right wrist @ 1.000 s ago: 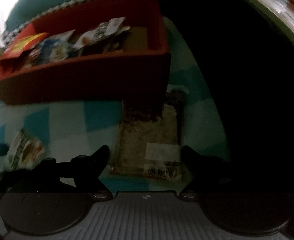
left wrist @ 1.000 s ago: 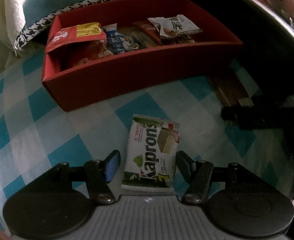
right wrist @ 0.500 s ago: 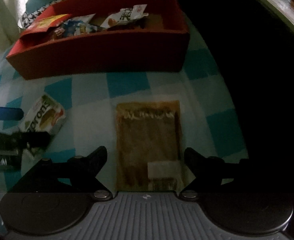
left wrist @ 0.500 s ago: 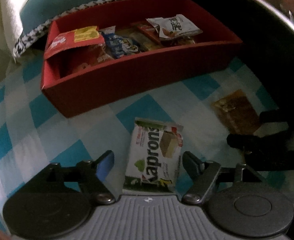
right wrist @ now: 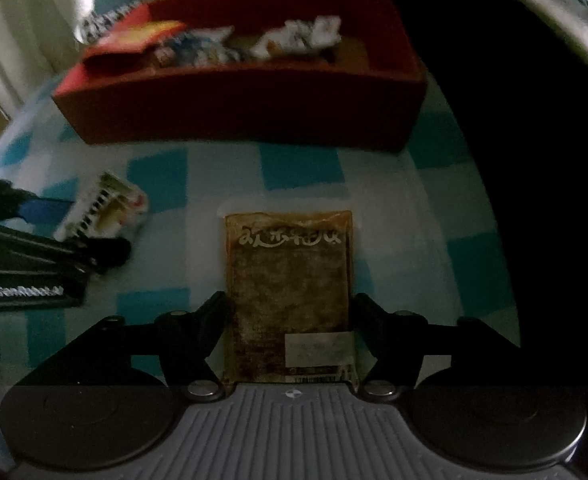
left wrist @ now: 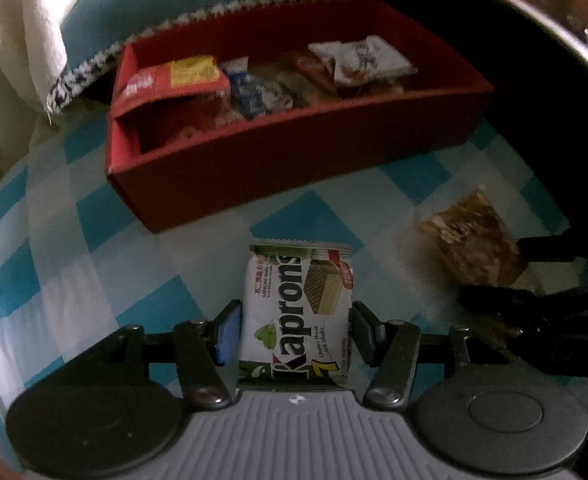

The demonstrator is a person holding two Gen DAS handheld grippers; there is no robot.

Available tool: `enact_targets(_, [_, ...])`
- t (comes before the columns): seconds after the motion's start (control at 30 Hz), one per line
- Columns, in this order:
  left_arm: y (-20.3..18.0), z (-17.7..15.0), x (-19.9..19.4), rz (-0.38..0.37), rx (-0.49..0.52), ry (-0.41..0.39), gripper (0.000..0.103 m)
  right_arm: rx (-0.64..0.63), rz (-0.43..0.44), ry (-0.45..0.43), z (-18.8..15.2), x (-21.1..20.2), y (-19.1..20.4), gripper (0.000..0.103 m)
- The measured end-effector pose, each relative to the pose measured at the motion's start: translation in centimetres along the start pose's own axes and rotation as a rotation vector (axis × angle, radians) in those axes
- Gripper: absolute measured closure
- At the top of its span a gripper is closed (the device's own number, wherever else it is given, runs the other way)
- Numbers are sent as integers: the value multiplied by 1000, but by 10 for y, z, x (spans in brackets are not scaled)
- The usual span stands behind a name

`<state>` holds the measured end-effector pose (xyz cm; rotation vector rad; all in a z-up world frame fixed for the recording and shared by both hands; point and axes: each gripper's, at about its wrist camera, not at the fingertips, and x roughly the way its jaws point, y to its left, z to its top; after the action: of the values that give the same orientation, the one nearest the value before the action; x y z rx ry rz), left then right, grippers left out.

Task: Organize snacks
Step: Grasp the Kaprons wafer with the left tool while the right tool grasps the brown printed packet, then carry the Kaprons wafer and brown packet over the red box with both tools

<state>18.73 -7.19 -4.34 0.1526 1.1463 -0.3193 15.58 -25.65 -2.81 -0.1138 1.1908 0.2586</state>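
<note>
A white and green Kaprons wafer packet (left wrist: pixel 298 308) lies on the blue checked cloth between my left gripper's (left wrist: pixel 296 332) fingers, which touch its sides. A brown snack packet (right wrist: pixel 289 296) lies between my right gripper's (right wrist: pixel 289 320) fingers, which press its edges. The brown packet also shows in the left wrist view (left wrist: pixel 470 248), and the wafer packet in the right wrist view (right wrist: pixel 105 212). A red box (left wrist: pixel 294 164) holding several snack packets stands behind both.
A teal cushion with a houndstooth edge (left wrist: pixel 197 20) lies behind the red box (right wrist: pixel 245 104). A white cloth (left wrist: pixel 17 32) is at the far left. A dark curved table edge (left wrist: pixel 554 28) runs along the right.
Both grippers have closed in on their packets: the left fingers now touch the wafer packet's sides, and the right fingers now press the brown packet. The right gripper moved back from the box.
</note>
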Motion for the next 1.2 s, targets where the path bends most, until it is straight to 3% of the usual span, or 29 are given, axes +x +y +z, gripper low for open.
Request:
enact_targets(0.2, [2,1,-12,-7,-6,-51,52,36,39,-73,15,-16,0,30])
enact_targets(1.2, [9,14,-37,70,-17,-184,52,73,69,-210,44,-37,-2,29])
